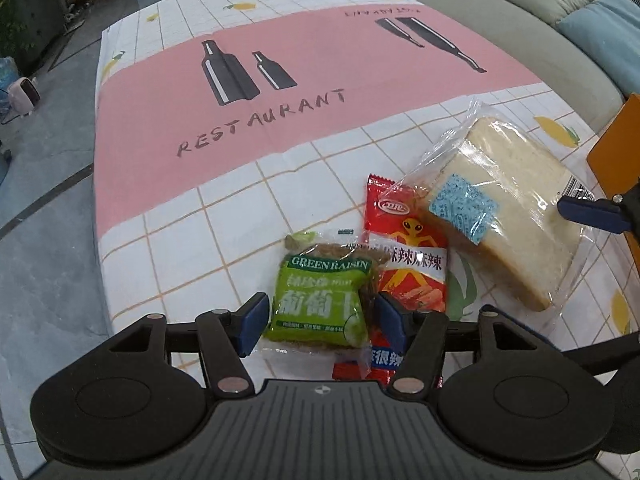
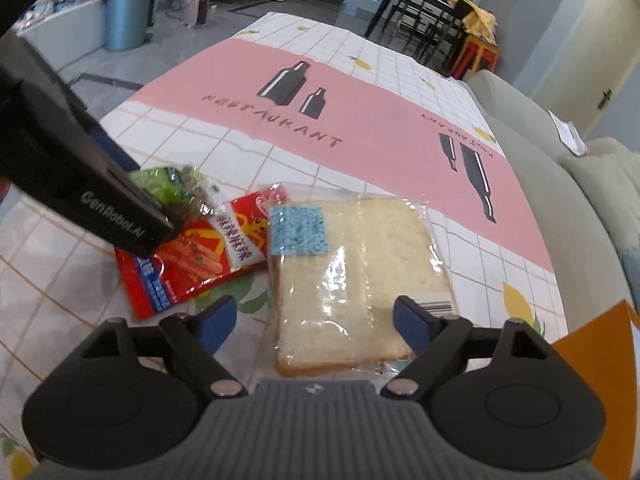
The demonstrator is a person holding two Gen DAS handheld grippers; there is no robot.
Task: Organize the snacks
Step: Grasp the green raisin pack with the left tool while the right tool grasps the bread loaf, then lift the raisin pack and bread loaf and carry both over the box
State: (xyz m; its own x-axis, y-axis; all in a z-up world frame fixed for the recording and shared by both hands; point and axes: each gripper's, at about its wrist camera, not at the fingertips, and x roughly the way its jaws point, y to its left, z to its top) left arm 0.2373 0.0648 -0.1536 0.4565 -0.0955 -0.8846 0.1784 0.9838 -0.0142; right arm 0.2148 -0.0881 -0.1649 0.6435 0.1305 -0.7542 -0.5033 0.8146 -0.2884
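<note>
A green raisin packet lies on the tablecloth, overlapping a red spicy-snack packet. My left gripper is open and low over the table, with a blue pad on each side of the green packet; I see no squeeze on it. To the right lies wrapped sliced bread with a blue label. My right gripper is open wide over the near end of the bread, its right pad at the bread's corner. The left gripper's black body hides part of the green packet and the red packet.
The table wears a white checked cloth with a pink band printed with bottles. A grey-green sofa with cushions runs along the right edge. An orange board stands at the near right. Floor, a bin and chairs lie beyond.
</note>
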